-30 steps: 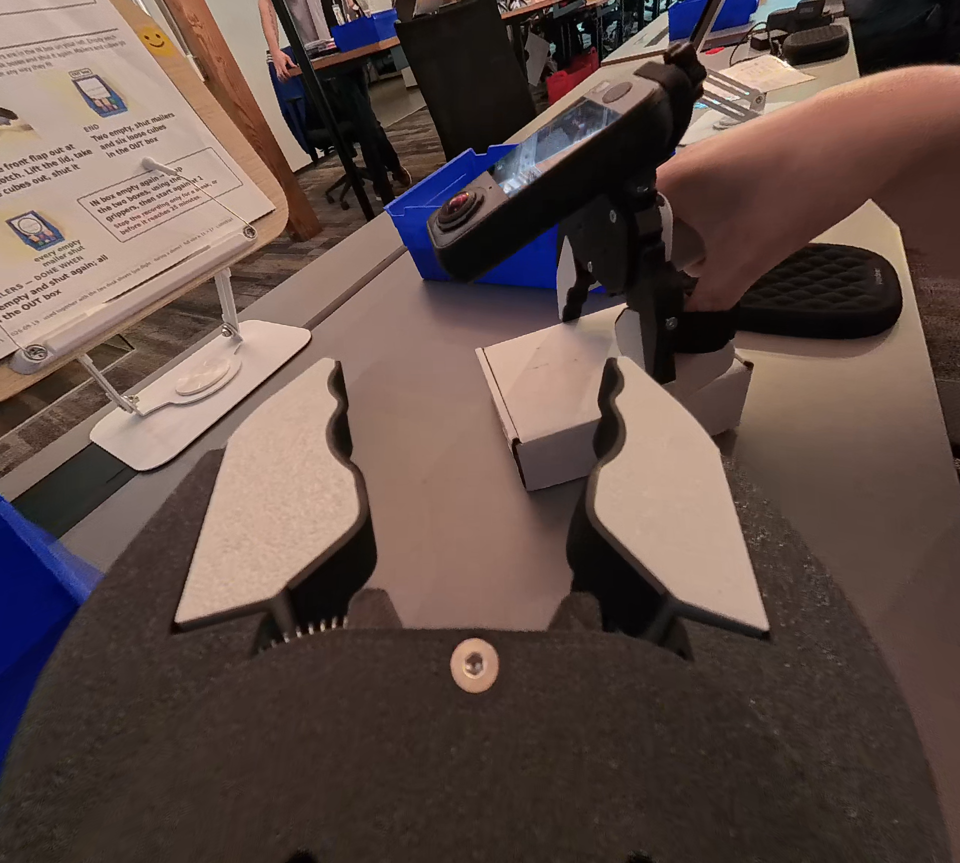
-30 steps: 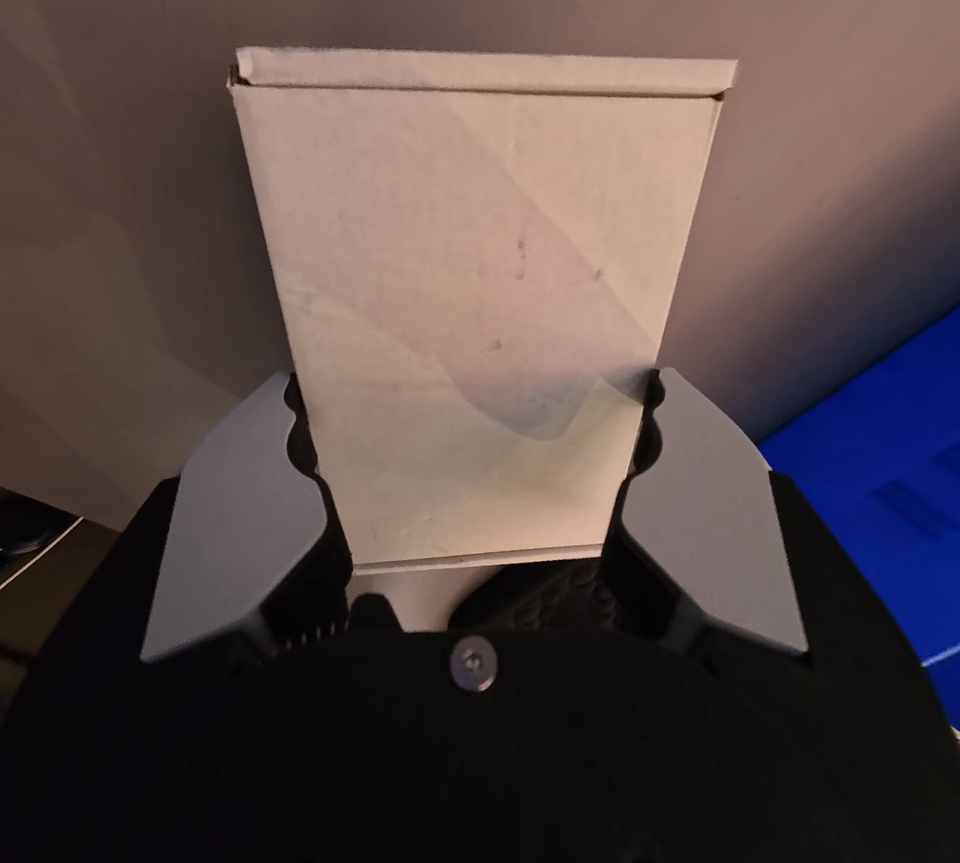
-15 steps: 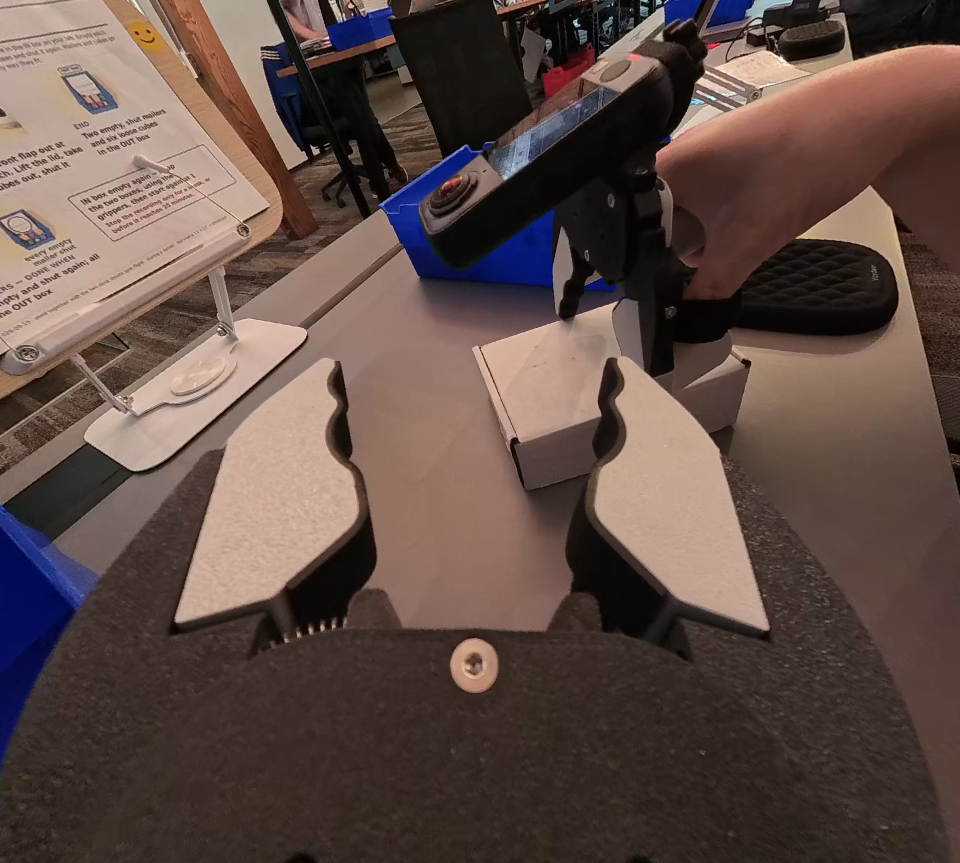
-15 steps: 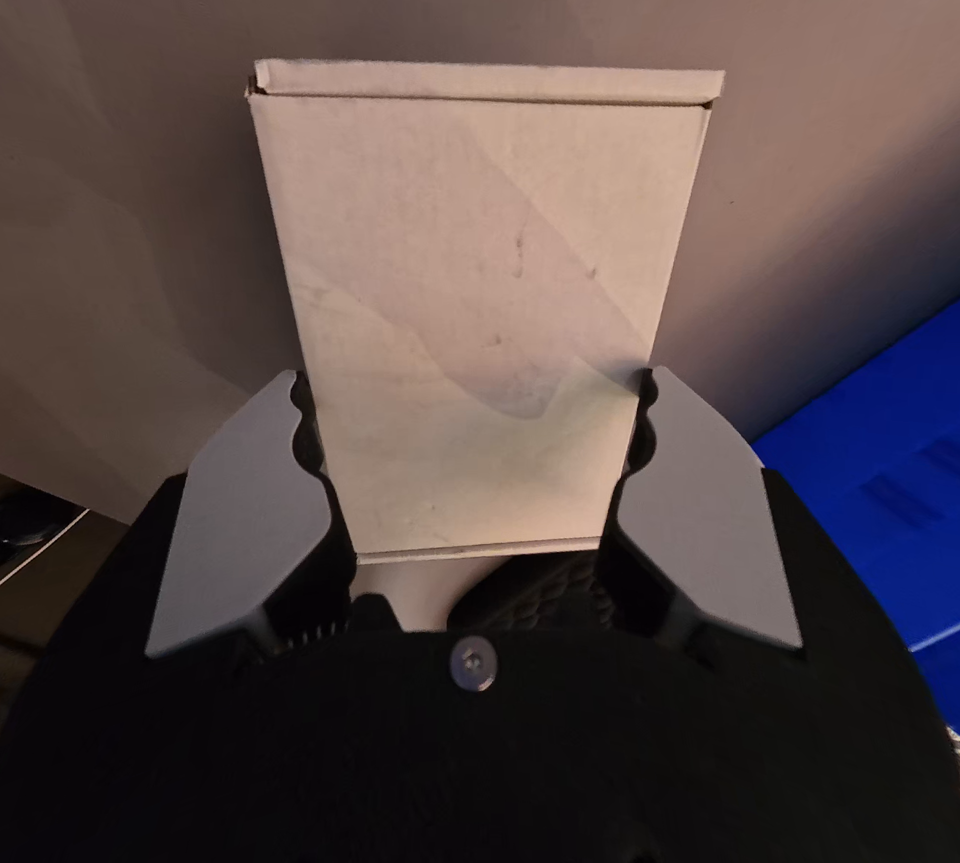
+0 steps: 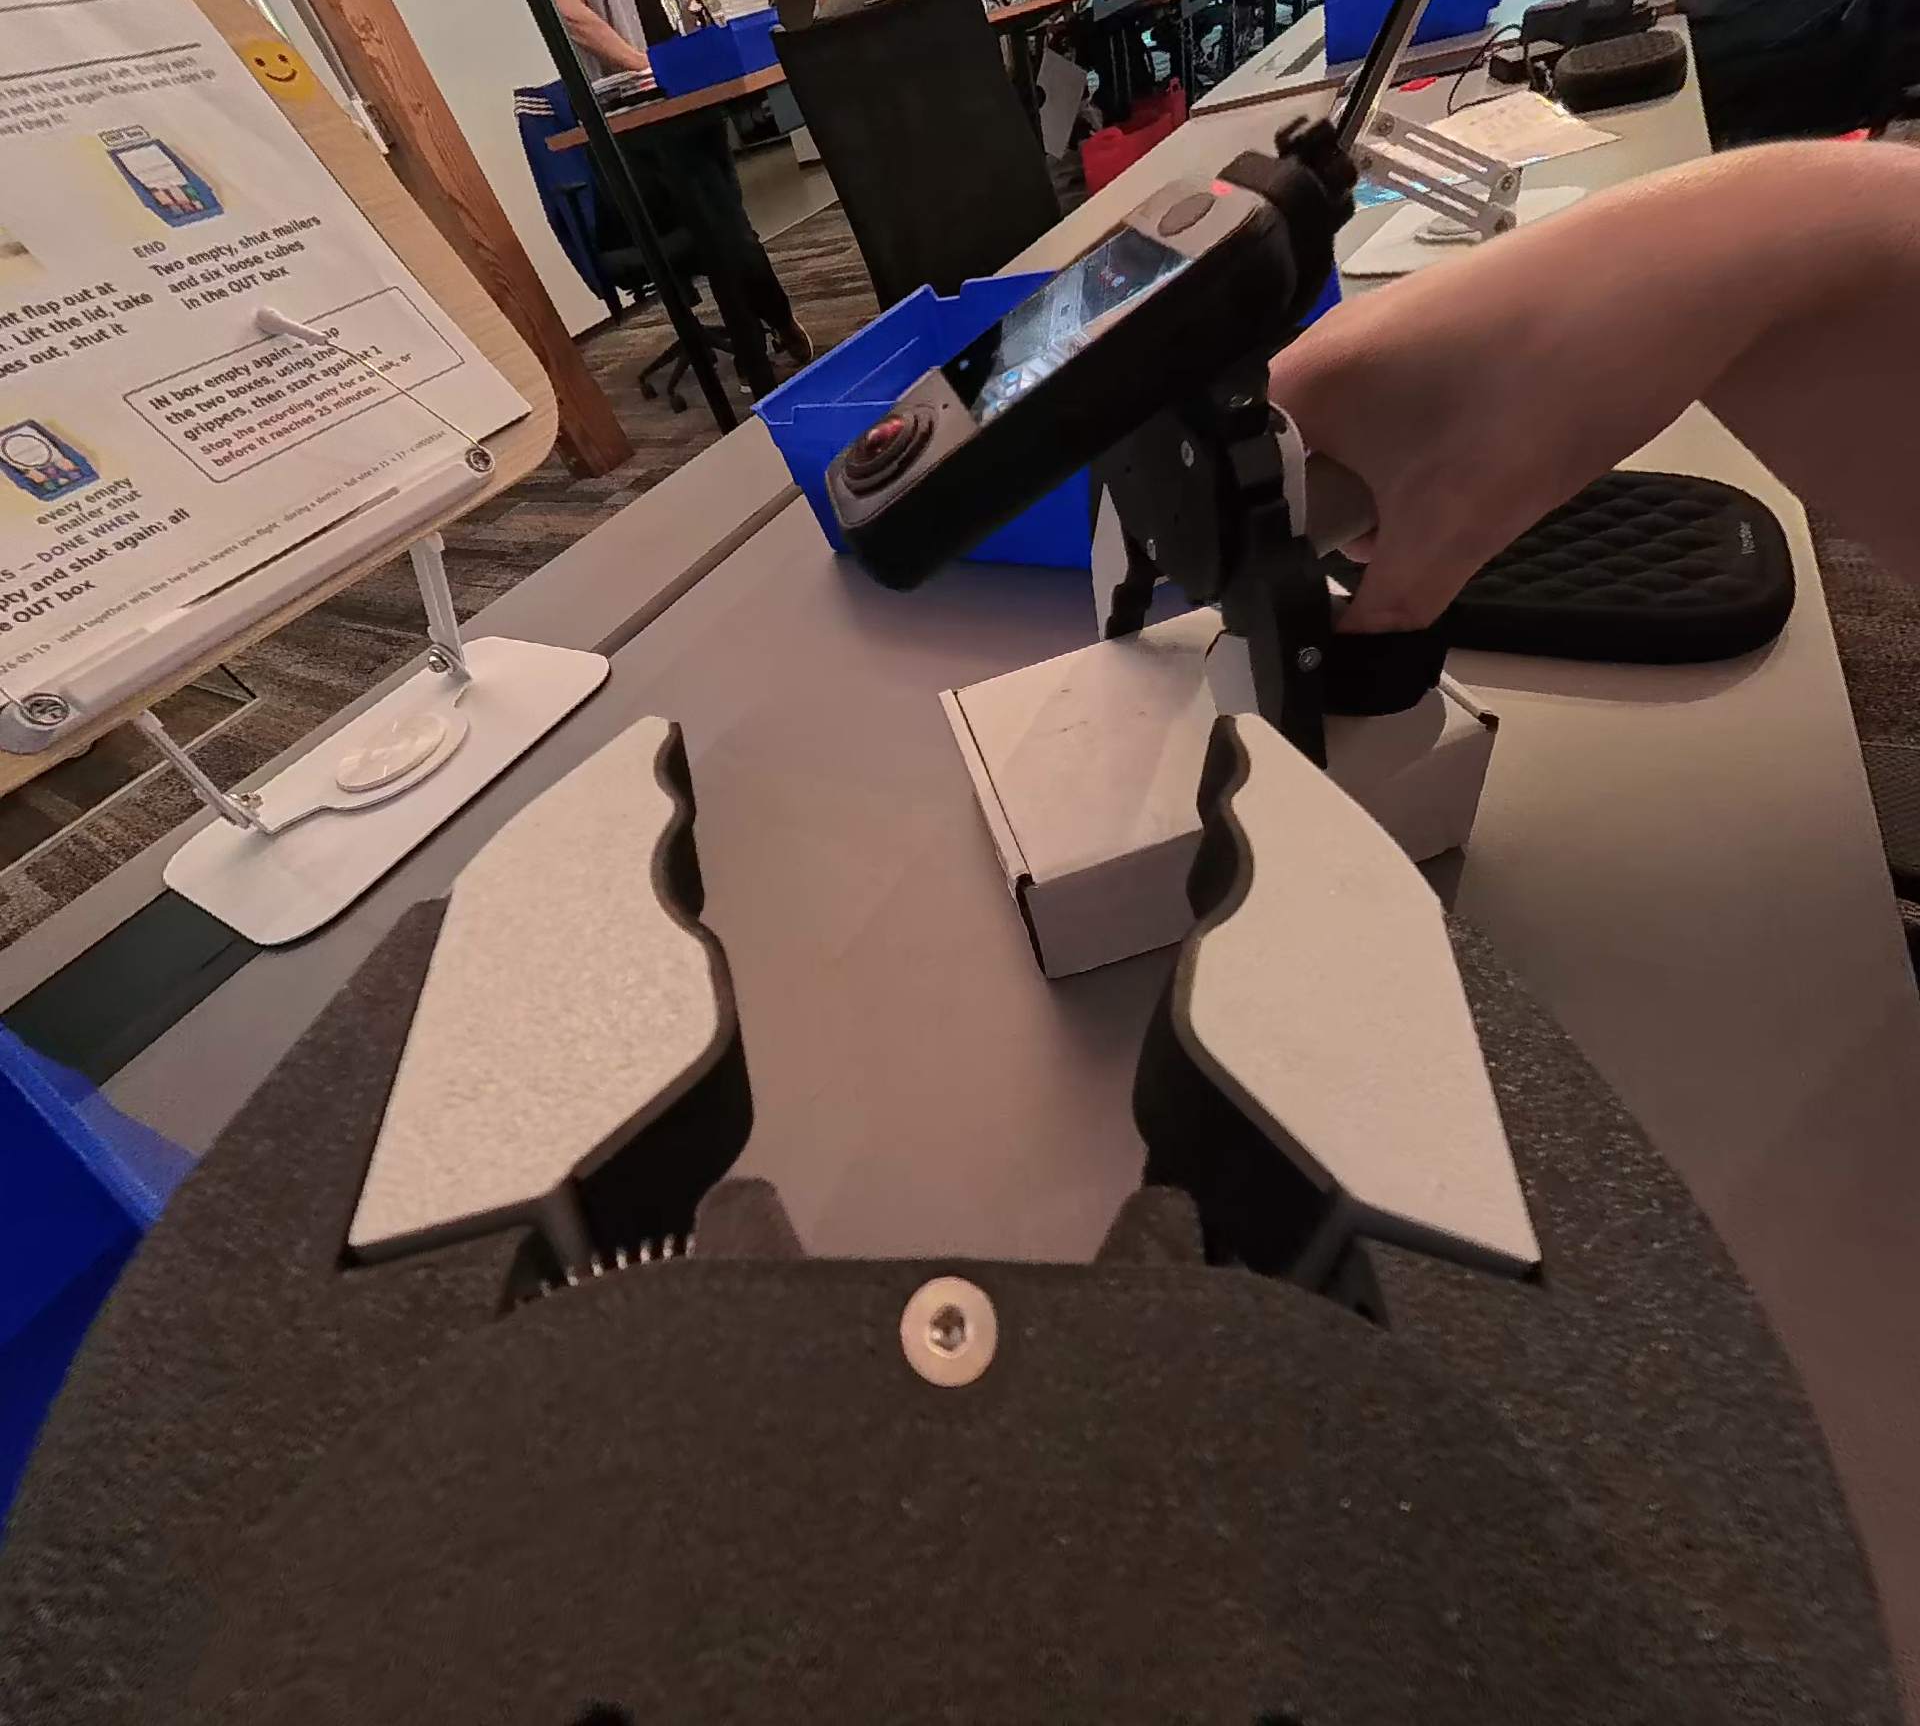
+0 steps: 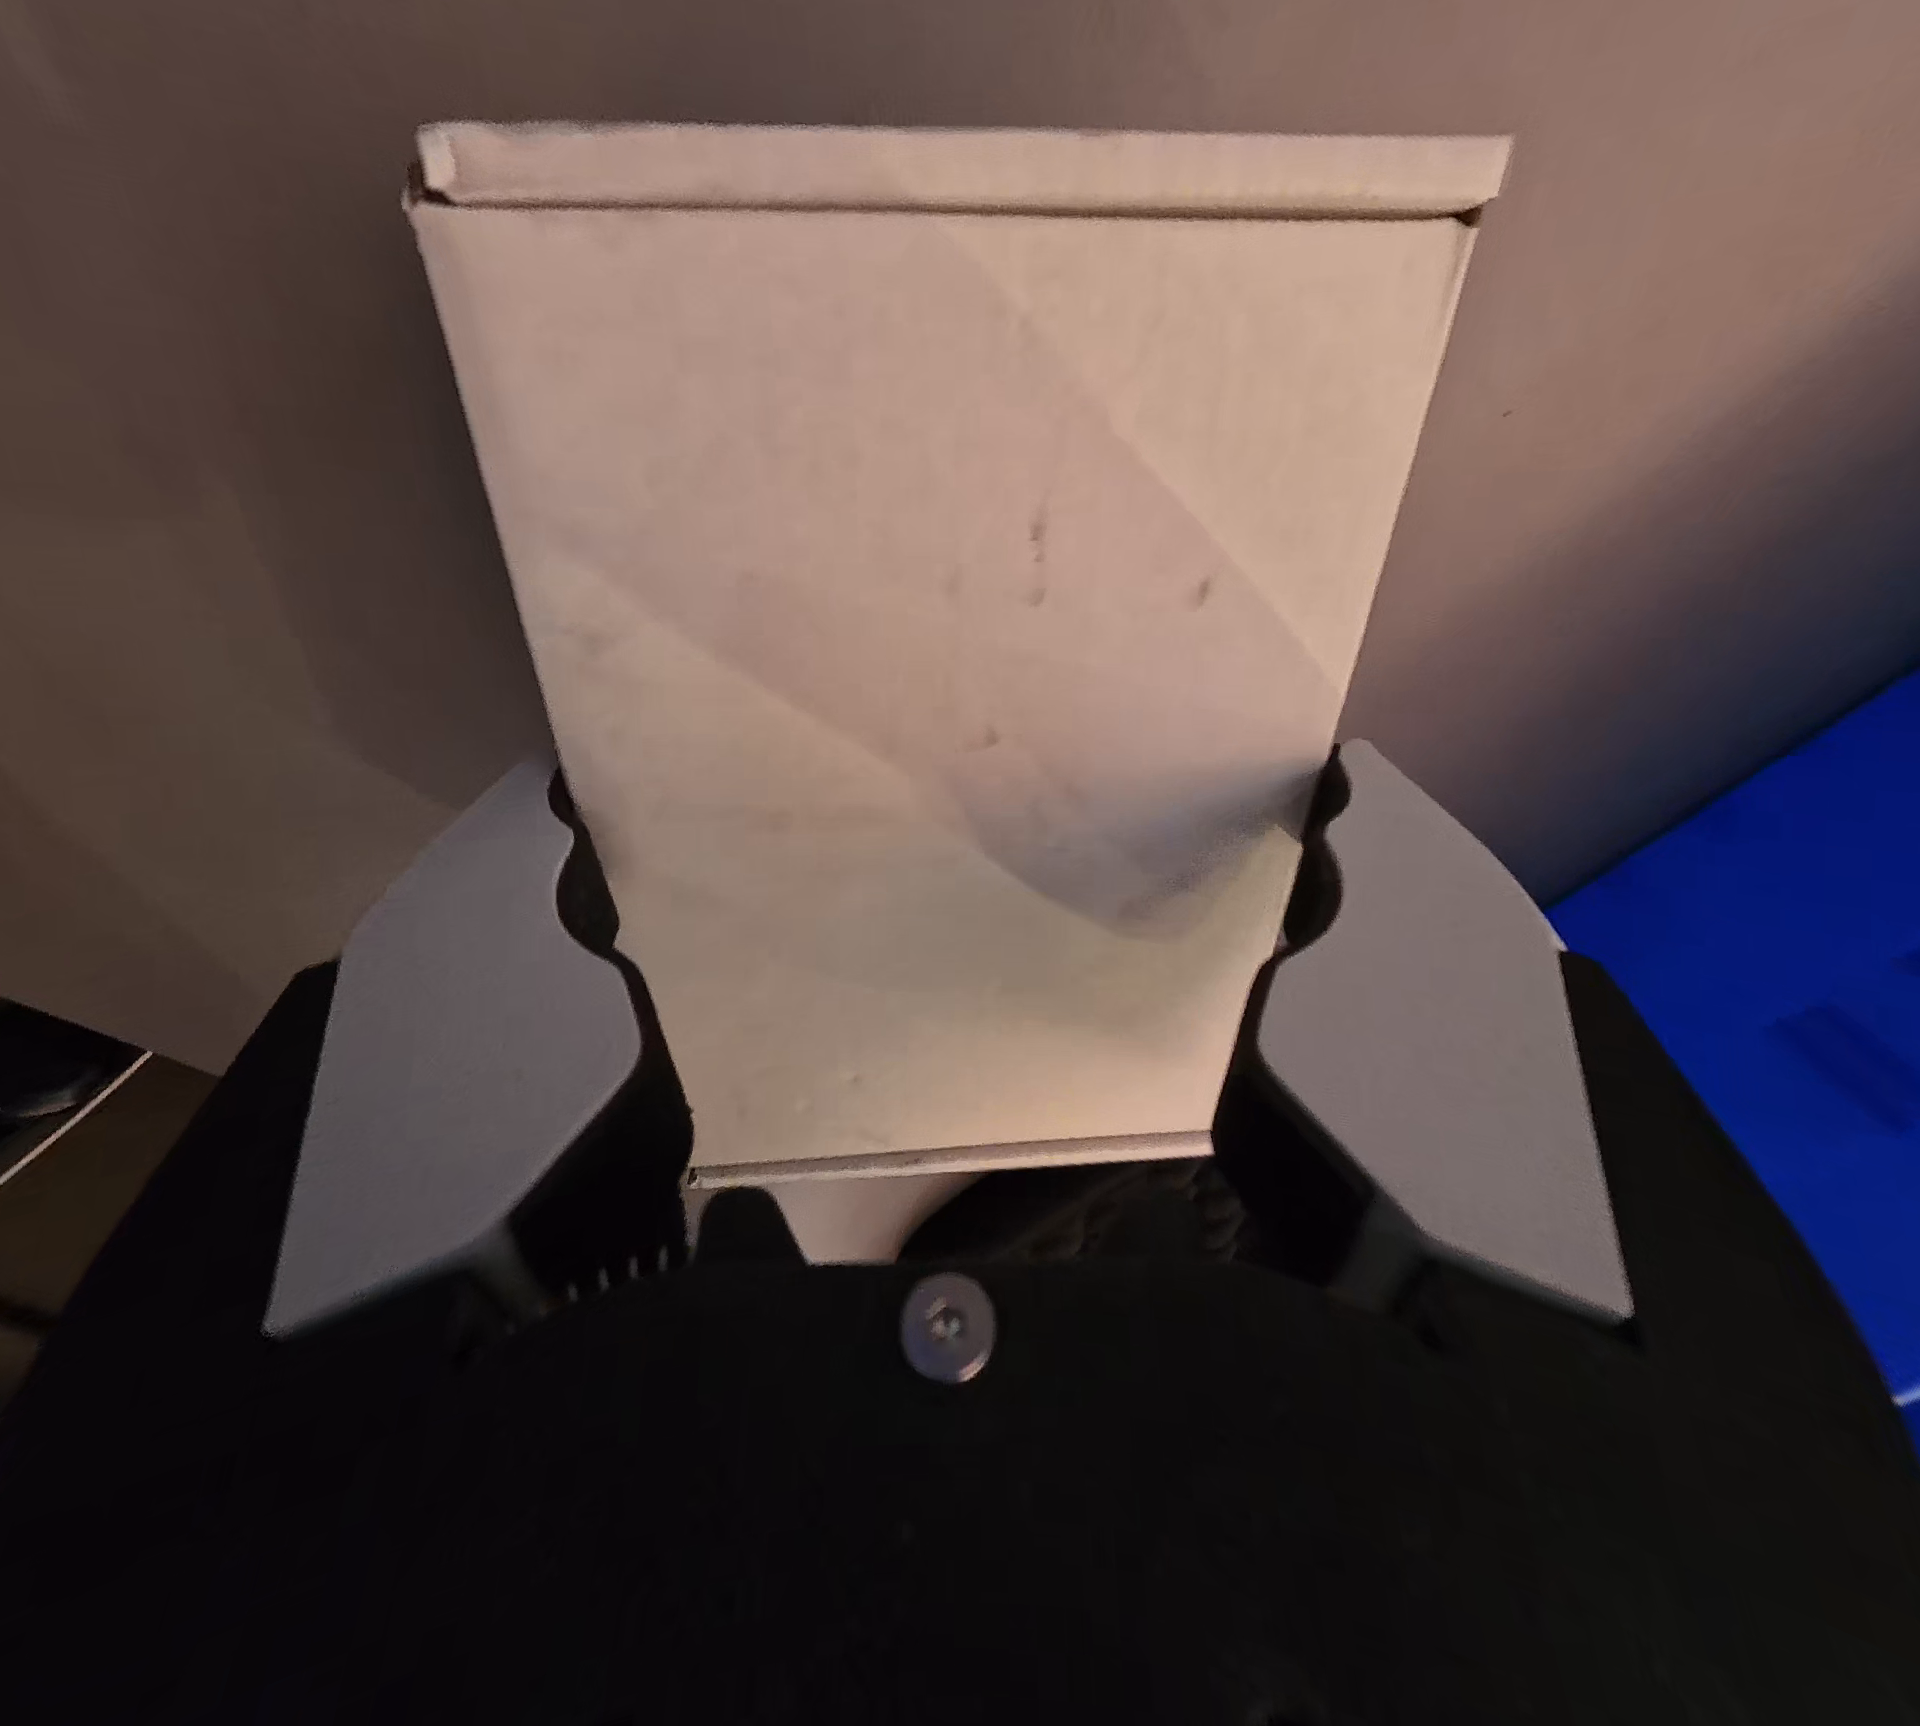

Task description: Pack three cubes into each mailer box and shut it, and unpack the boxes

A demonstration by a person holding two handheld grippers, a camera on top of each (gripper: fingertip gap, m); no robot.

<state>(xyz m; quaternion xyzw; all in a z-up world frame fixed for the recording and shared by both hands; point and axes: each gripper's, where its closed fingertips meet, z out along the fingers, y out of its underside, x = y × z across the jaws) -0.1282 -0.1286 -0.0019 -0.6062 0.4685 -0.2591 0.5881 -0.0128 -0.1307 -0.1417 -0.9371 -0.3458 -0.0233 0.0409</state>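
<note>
White mailer box (image 6: 956,637), lid closed, lies mid-desk (image 5: 852,741), pinched by the right gripper (image 6: 951,938). Left gripper (image 5: 951,855) hovers spread, empty. Blue bin (image 5: 894,357) stands behind the box.

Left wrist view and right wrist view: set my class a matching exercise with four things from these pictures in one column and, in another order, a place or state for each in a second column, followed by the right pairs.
Column 1
1. mailer box
2. left gripper
3. blue bin
4. wrist rest

Column 2
A. open, holding nothing
B. black, on the table behind the hand
C. lid shut, between the right gripper's fingers
D. at the table's far edge, beyond the box

Pairs: 1-C, 2-A, 3-D, 4-B
</note>
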